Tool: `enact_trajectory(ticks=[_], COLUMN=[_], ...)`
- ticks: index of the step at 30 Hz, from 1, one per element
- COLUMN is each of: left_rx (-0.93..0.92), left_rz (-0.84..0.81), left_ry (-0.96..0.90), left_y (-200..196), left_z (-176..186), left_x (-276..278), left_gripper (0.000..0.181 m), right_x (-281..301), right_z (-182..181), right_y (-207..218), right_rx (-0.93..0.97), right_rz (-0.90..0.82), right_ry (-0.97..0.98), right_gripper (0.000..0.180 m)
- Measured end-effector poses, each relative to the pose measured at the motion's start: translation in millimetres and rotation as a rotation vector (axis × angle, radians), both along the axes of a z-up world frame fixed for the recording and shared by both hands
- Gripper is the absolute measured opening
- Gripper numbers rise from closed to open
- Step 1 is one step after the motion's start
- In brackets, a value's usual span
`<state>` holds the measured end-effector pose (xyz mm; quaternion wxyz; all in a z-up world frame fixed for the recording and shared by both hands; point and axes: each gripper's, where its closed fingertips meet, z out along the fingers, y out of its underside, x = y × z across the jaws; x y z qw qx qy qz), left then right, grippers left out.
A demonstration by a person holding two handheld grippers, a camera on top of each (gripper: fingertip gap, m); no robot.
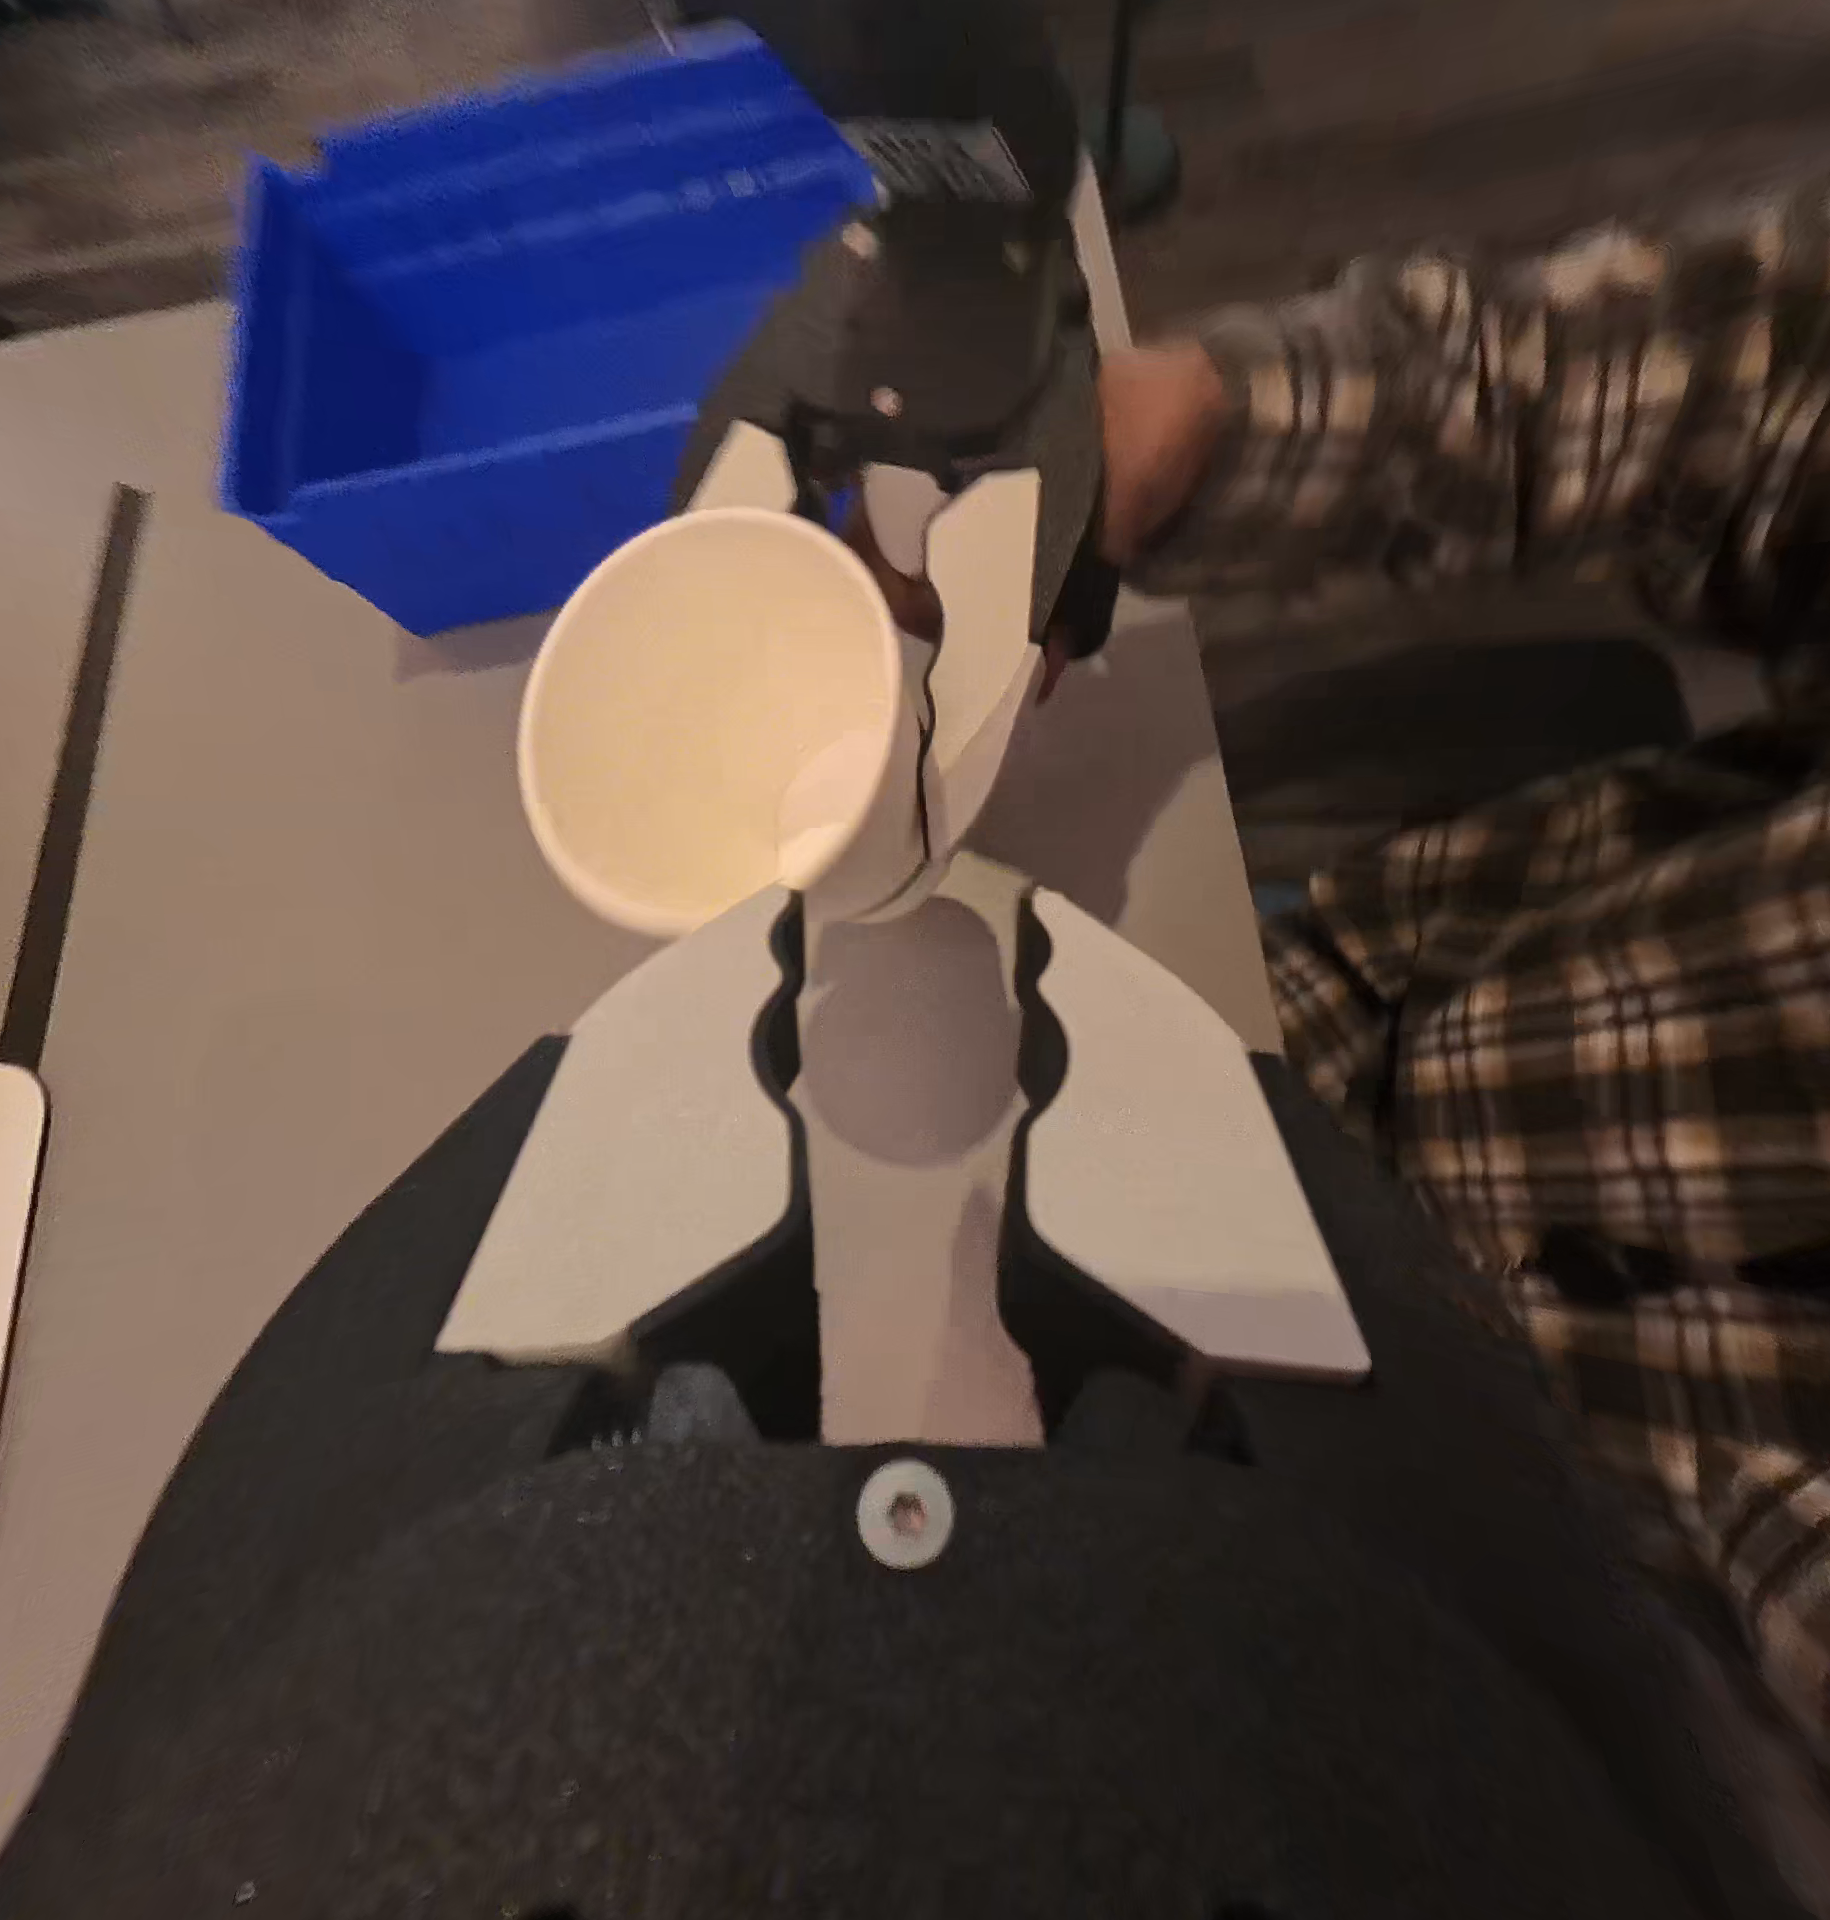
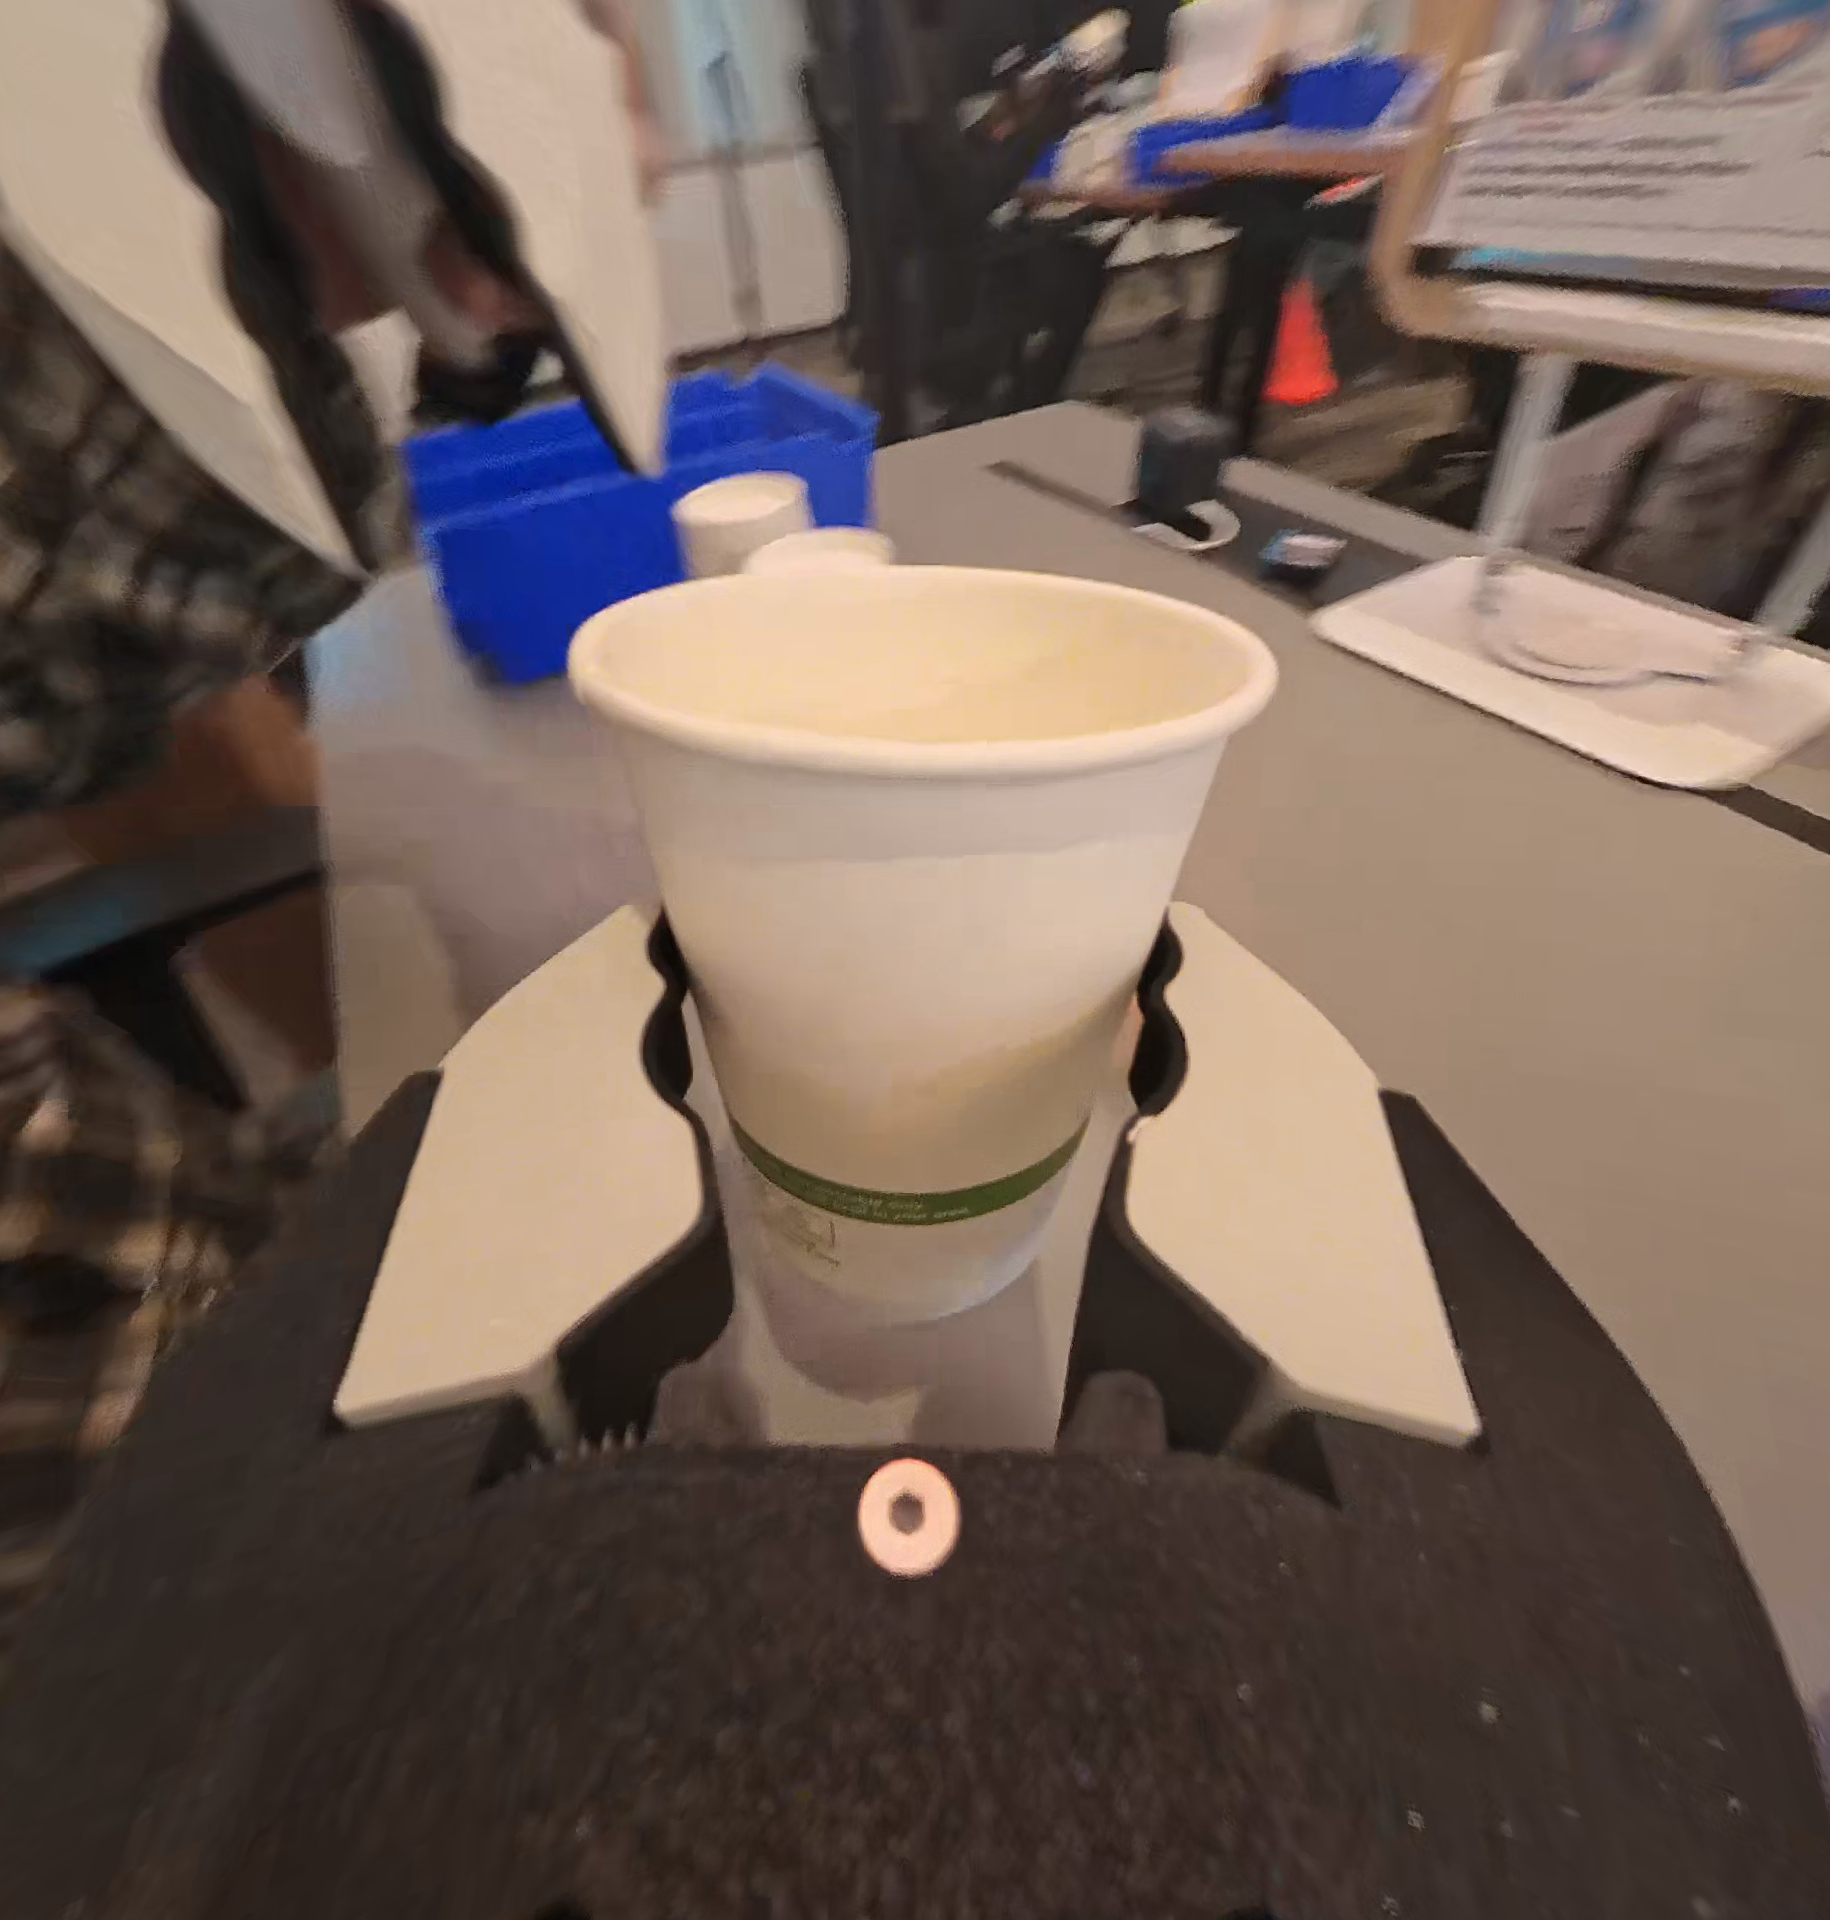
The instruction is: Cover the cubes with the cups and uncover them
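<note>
My right gripper [image 2: 916, 925] is shut on a white paper cup [image 2: 921, 831] with a green band near its base, held clear of the grey table [image 2: 1410, 935]. In the left wrist view this cup [image 1: 703, 717] is tilted with its mouth towards the camera, and the right gripper [image 1: 932, 790] holds it from behind. My left gripper [image 1: 911, 914] is open and empty, just below that cup; it also shows at the top left of the right wrist view [image 2: 485, 509]. Two more white cups [image 2: 739, 514] stand upside down by the blue bin. No cube is in view.
A blue plastic bin [image 1: 516, 343] stands at the table's far side; it also shows in the right wrist view [image 2: 537, 561]. A white tray [image 2: 1617, 696] lies at the right. A plaid sleeve [image 1: 1513, 395] and a hand reach in from the right. The table edge [image 1: 1223, 790] runs close by.
</note>
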<state>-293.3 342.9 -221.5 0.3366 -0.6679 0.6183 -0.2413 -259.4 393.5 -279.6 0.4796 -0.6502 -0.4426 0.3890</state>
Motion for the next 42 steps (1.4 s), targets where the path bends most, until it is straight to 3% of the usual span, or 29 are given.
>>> enact_trajectory(ticks=[5, 9, 17, 32, 35, 40, 42], left_rx=[-0.016, -0.017, 0.052, 0.102, 0.102, 0.108, 0.11], left_rz=[0.26, 0.462, 0.58, 0.554, 0.562, 0.591, 0.606], left_ry=[-0.322, -0.48, -0.589, -0.58, -0.582, -0.603, -0.609], left_y=[-0.3, -5.4, -30.9, -41.6, -41.2, -40.6, -40.0], left_z=[36.2, 31.4, 26.7, 27.5, 27.3, 31.2, 32.6], left_x=[-65.2, -129.9, -187.4, -192.6, -195.2, -208.1, -215.8], left_gripper=[0.052, 0.056, 0.051, 0.049, 0.05, 0.051, 0.052], right_x=[56.2, 72.9, 63.0, 67.1, 67.9, 73.1, 79.6], right_z=[-18.7, -44.8, -82.5, -107.5, -111.9, -108.9, -100.5], right_y=[20.3, 25.9, 41.9, 19.8, 14.6, -9.1, -25.7], right_rx=[-0.062, -0.068, -0.095, -0.079, -0.091, -0.131, -0.13], right_rz=[-0.46, -0.609, -0.657, -0.636, -0.622, -0.581, -0.562], right_ry=[0.093, 0.016, -0.18, -0.324, -0.34, -0.422, -0.475], right_gripper=[0.085, 0.085, 0.085, 0.085, 0.097, 0.142, 0.146])
